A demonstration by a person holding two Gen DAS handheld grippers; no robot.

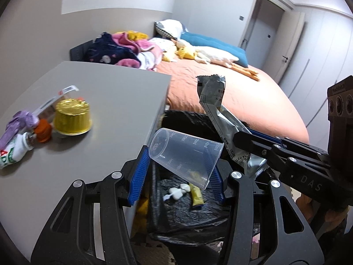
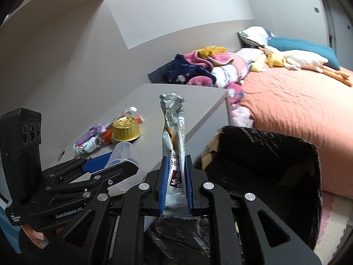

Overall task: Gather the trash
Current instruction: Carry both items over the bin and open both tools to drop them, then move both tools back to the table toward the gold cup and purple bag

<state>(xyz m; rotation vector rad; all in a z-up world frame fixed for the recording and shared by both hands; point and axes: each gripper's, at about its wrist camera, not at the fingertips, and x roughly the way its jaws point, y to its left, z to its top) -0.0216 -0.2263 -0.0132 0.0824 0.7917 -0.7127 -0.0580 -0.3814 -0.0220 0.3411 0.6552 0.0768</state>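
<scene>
Left tool (image 1: pixel 178 170): my pads partly apart, clamped on the clear cup (image 1: pixel 185 156); cup tilted over the bin (image 1: pixel 187 212)
Right tool (image 2: pixel 175 183): my jaws closed tight on the silver wrapper (image 2: pixel 174 137); wrapper upright, at the bin's edge
Bin: black-lined, beside the surface (image 1: pixel 110 101); scraps lie inside
Surface: gold foil cup (image 1: pixel 72 116), bottle (image 1: pixel 15 152) remain

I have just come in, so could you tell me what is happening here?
A person is clearing trash with two handheld grippers. The left gripper holds a clear measuring cup over the black-lined bin, and the right gripper is shut on a silver wrapper beside the bin. A gold foil cup and a small bottle are on the grey table.
</scene>
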